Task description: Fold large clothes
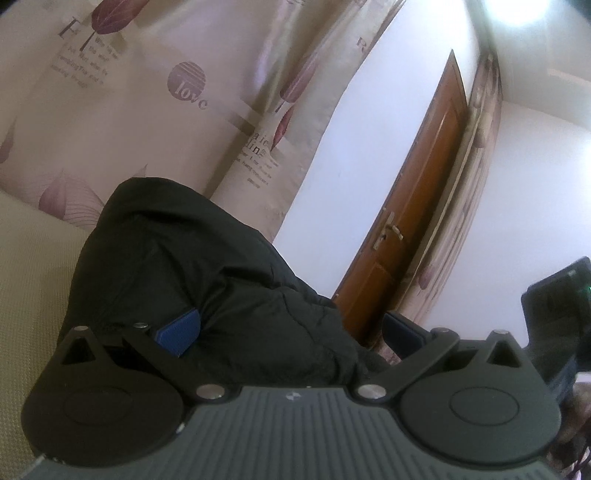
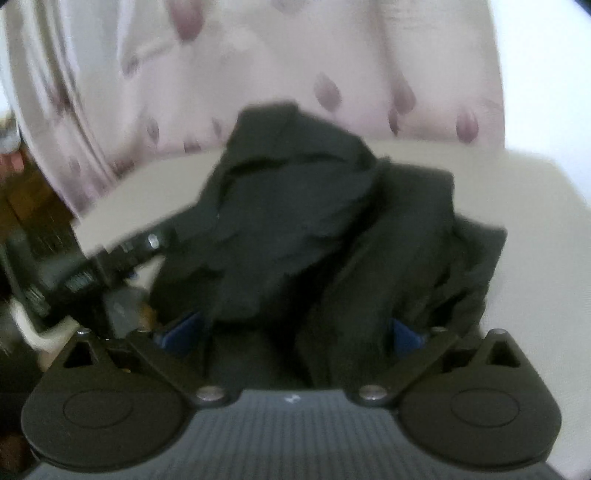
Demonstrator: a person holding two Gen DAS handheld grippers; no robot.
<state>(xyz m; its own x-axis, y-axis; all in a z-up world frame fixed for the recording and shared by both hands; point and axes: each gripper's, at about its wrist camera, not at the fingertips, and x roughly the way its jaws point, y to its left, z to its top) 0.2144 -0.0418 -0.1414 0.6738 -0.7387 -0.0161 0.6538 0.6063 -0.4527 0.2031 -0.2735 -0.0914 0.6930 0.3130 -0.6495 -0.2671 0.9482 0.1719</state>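
Two tools [image 1: 288, 332] [image 2: 291, 332], black garment [image 2: 295, 221] bunched between fingers

I am seeing a leaf-printed curtain [image 1: 155, 110] hanging beside a white wall [image 1: 354, 155], a brown door [image 1: 417, 206], and bright light [image 1: 517, 11] shining above.

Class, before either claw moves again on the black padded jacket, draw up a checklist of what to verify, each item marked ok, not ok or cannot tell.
1. Right claw jaws wide apart: ok.
2. Right claw clear of the black padded jacket: not ok, fabric bunches between its blue pads.
3. Left claw has a firm grip on the jacket: cannot tell.
4. Jacket spread flat on the cream woven surface: not ok, heaped and creased.
5. Sleeves and hem located: cannot tell, picture blurred.
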